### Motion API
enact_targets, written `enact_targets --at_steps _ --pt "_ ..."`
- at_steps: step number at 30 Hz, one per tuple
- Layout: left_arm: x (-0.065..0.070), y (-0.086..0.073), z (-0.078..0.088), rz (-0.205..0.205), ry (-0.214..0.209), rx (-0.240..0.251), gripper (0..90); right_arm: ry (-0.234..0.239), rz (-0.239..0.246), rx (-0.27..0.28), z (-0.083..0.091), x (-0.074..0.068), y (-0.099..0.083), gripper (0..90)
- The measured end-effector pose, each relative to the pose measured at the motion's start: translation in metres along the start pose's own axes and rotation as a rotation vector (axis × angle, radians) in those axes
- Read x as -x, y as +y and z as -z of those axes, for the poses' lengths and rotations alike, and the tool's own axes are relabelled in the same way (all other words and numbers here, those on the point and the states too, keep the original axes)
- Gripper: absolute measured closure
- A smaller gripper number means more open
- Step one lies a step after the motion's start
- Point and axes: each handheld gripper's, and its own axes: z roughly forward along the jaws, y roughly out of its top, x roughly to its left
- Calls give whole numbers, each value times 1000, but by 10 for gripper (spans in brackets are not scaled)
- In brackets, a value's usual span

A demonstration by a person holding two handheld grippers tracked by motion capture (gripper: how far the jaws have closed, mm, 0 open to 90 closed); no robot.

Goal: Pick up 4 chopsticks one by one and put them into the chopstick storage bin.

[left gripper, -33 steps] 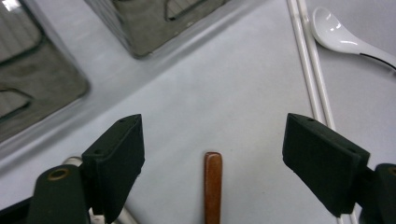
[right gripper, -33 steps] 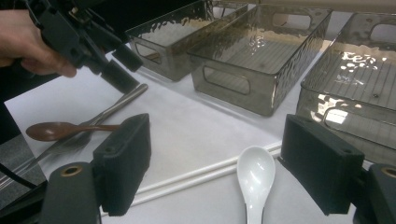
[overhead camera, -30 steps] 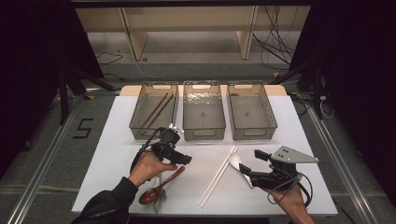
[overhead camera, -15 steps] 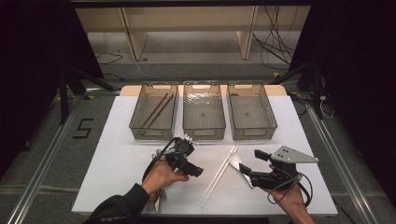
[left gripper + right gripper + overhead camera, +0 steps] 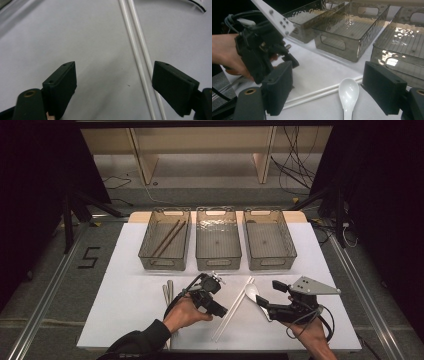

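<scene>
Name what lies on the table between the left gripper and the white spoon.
The pair of white chopsticks lies between the left gripper and the white spoon, as the high view shows.

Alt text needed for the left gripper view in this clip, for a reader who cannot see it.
Two open black jaws of the left gripper hover over a white table, with a pair of white chopsticks running lengthwise between them, nearer the jaw at the right of the picture. Nothing is held between the jaws.
</scene>
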Motion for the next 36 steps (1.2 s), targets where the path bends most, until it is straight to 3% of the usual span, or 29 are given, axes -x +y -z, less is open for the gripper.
enact_targets --at_steps 11,22,36 --pt "7 2 -16 -36 10 -61 206 0 0 -1 0 0 0 253" --pt "11 2 -22 -66 43 -88 242 1 0 0 0 0 0 253" --pt "6 3 -18 -110 57 -100 469 -1 1 -3 0 0 0 254"
